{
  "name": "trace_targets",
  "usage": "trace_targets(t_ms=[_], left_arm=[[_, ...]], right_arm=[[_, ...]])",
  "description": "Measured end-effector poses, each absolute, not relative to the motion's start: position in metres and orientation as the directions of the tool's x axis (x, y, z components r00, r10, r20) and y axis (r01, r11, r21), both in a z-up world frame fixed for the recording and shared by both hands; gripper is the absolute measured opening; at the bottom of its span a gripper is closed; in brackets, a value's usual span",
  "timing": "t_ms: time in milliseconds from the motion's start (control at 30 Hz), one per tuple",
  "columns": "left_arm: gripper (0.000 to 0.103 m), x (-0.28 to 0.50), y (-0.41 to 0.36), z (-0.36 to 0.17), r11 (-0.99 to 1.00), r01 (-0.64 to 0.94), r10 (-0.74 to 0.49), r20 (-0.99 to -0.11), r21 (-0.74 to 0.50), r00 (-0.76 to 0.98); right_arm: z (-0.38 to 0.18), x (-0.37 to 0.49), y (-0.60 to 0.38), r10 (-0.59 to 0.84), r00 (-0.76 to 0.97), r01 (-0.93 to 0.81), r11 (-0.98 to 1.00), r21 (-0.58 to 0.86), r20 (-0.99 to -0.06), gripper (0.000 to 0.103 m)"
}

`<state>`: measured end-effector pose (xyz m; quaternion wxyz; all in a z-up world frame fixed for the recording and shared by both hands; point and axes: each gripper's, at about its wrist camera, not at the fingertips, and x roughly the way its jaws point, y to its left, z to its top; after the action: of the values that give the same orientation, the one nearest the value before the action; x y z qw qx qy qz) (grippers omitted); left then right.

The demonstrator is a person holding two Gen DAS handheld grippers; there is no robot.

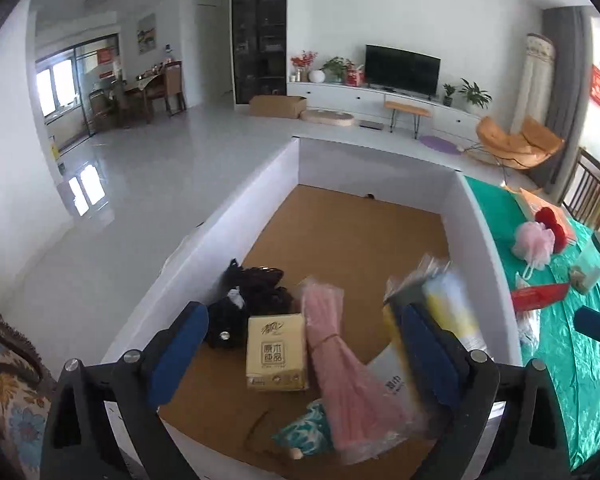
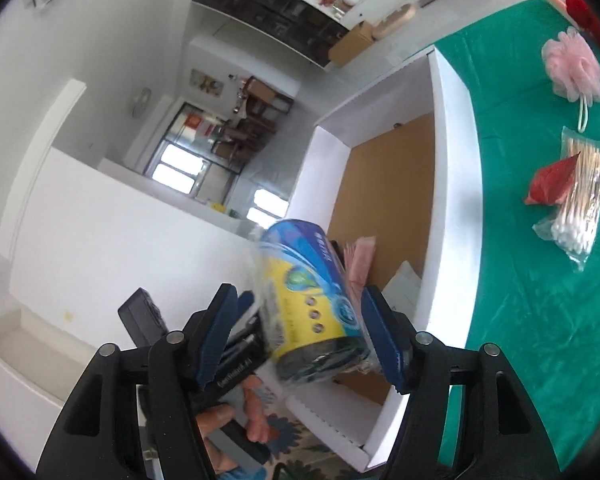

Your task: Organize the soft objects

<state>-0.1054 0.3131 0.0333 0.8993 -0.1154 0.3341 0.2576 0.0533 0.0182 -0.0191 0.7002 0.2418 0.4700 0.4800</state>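
A roll pack (image 2: pixel 312 300) in blue and yellow wrap, motion-blurred, hangs over the near end of the white-walled box (image 2: pixel 448 128). It lies between the fingers of my right gripper (image 2: pixel 300 336), against the right pad with a gap to the left one. In the left wrist view the same pack (image 1: pixel 444 304) is just beyond the right finger of my left gripper (image 1: pixel 304 348), which is wide open and holds nothing. In the box (image 1: pixel 484 216) lie a yellow tissue pack (image 1: pixel 276 354), a bagged pink cloth (image 1: pixel 340 360) and black items (image 1: pixel 252 288).
On the green tablecloth (image 2: pixel 520 280) right of the box lie a pink bath pouf (image 2: pixel 574 68), a bag of cotton swabs (image 2: pixel 584 188), a red packet (image 2: pixel 550 184) and a jar (image 1: pixel 592 268). A patterned cushion (image 1: pixel 16 400) sits at the lower left.
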Motion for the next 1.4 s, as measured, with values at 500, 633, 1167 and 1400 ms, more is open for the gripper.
trace_targets(t_ms=[500,633,1167,1400], left_arm=[[0.097,-0.041,0.107,0.021,0.995,-0.002,-0.064,-0.679,-0.096,0.732],[0.097,-0.027,0.045,-0.012,0.989,0.128,-0.136,-0.744,-0.068,0.655],[0.097,0.003,0.034,-0.085,0.993,0.092,-0.111,-0.835,-0.073,0.539],[0.097,0.029,0.052,-0.063,0.994,-0.066,-0.026,-0.774,-0.087,0.633]], right_arm=[[-0.112,0.073,-0.197,0.077,0.684,-0.146,0.989,-0.033,-0.725,0.07],[-0.126,0.074,-0.217,0.051,0.659,-0.087,0.996,-0.009,-0.751,0.07],[-0.139,0.074,-0.227,0.009,0.616,-0.008,1.0,0.004,-0.788,0.085],[-0.139,0.075,-0.227,0.014,0.617,-0.01,1.0,0.01,-0.787,0.087]])
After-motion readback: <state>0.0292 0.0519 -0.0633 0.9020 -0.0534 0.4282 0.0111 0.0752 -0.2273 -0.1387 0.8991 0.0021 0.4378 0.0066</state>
